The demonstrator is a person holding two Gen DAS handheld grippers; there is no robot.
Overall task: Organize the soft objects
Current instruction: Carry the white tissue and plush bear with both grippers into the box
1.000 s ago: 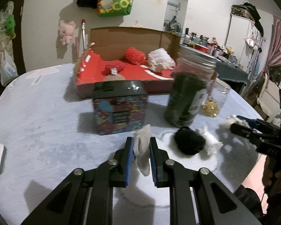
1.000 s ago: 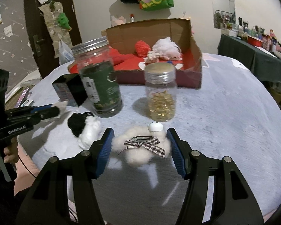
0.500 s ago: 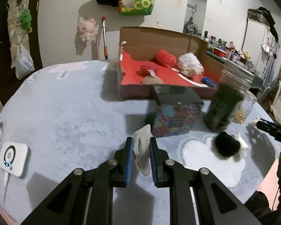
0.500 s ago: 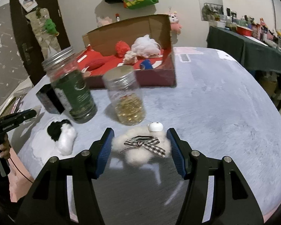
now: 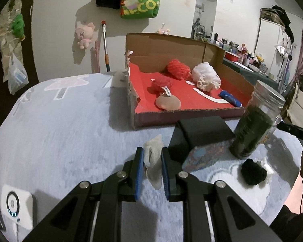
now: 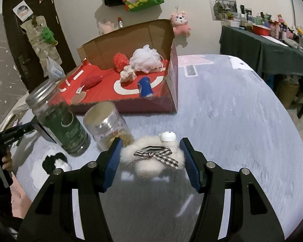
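Observation:
My left gripper (image 5: 151, 169) is shut on a small white cloth (image 5: 153, 157) and holds it above the table, in front of the cardboard box (image 5: 171, 44). My right gripper (image 6: 151, 161) is shut on a fluffy white plush with a checked bow (image 6: 153, 157), held above the table. The red-floored box (image 6: 131, 38) holds red knitted pieces (image 5: 177, 68), a white mesh puff (image 5: 206, 76), a tan pad (image 5: 168, 102) and a blue roll (image 6: 145, 86). A black and white fluffy pair (image 5: 254, 171) lies on the table.
A black-lidded printed tin (image 5: 202, 141) stands right of my left gripper. A green-filled jar (image 5: 254, 125) and a smaller jar with gold pieces (image 6: 109, 127) stand before the box. A white device (image 5: 16, 203) lies at the table's left edge.
Both grippers have risen and moved toward the box with their loads. The left one swung left of the tin; the right one now sits above the small jar.

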